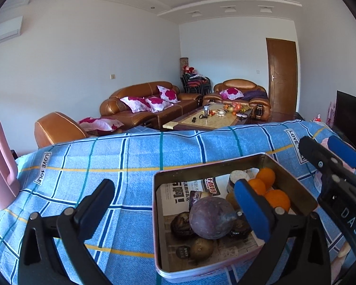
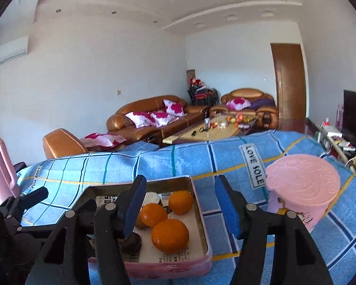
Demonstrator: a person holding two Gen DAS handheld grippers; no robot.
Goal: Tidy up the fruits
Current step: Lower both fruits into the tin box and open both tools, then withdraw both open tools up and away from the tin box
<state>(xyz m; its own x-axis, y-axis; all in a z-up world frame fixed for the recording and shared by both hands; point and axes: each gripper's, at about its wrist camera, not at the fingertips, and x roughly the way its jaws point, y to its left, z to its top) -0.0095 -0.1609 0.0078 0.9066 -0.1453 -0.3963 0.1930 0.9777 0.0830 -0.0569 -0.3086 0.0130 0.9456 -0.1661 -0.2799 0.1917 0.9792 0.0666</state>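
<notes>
Findings. A pink-walled tin tray [image 1: 294, 185] lined with newsprint stands on the bench [image 1: 130, 156], which is covered by a blue checked cloth, toward its near right part. In the tray: three oranges [image 2: 169, 235] grouped at the far right corner, a large purple fruit [image 1: 211, 218] near the middle, several dark wrinkled fruits [image 1: 181, 223] around it, and a pale round item [image 1: 239, 177] at the far wall, which cannot be identified.

A pink round tub [image 2: 301, 185] stands on the cloth just right of the tray; a pink handled object [image 1: 0, 166] stands at the left edge.

Left gripper [image 1: 175, 204]: fingers wide apart, holding nothing, one over the cloth, the other over the tray. Right gripper [image 2: 180, 204]: fingers apart, empty, poised above the oranges.

Assessment. All visible fruit lies in the one tray, loosely grouped by kind. This would fit fruit awaiting sorting out, or fruit already gathered in. The pictures do not settle which, so no specific move is advised.
</notes>
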